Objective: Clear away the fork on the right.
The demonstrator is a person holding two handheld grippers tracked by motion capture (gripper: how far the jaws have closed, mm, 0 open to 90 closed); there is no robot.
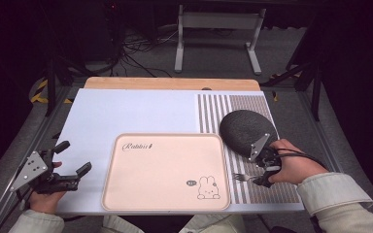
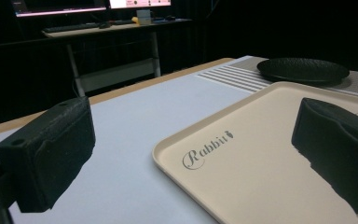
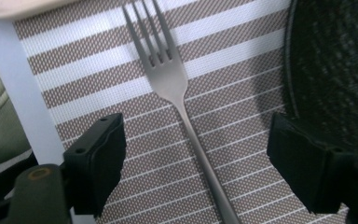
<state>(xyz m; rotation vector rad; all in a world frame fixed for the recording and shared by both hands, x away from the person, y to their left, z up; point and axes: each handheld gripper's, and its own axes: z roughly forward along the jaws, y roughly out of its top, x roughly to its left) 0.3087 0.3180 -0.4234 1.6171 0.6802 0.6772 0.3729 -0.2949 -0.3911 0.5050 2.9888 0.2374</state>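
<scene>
Right tool (image 1: pixel 263 180) sits low over the striped brown-and-white woven placemat (image 1: pixel 252 194), jaws spread wide w/ the slim matte-silver metal fork (image 3: pixel 177 93) lying flat between them, untouched on either side. In the right gripper view the fork handle runs down the middle of the gap, well apart from both pads (image 3: pixel 98 163); tines point away from the tool, toward the tray edge. Handle end is cut off at the bottom of that view. In the high view the fork (image 1: pixel 243 177) is tiny, and the hand (image 1: pixel 294 167) + tool body cover most of the handle, so only the tines are clear.

Round dark textured plate (image 1: pixel 247 132) is just beyond the right tool; in the right gripper view its rim (image 3: pixel 335 70) is cropped at the right edge, partly behind one pad.

Left tool (image 1: pixel 73 162) is wide apart, nothing in it, near the left side of the table (image 1: pixel 141 111). Its pads (image 2: pixel 51 158) frame the corner of the pale pink rectangular plastic tray (image 2: pixel 261 177) w/ "Rabbit" lettering; the rabbit drawing is partly hidden behind the far pad in the left gripper view.
</scene>
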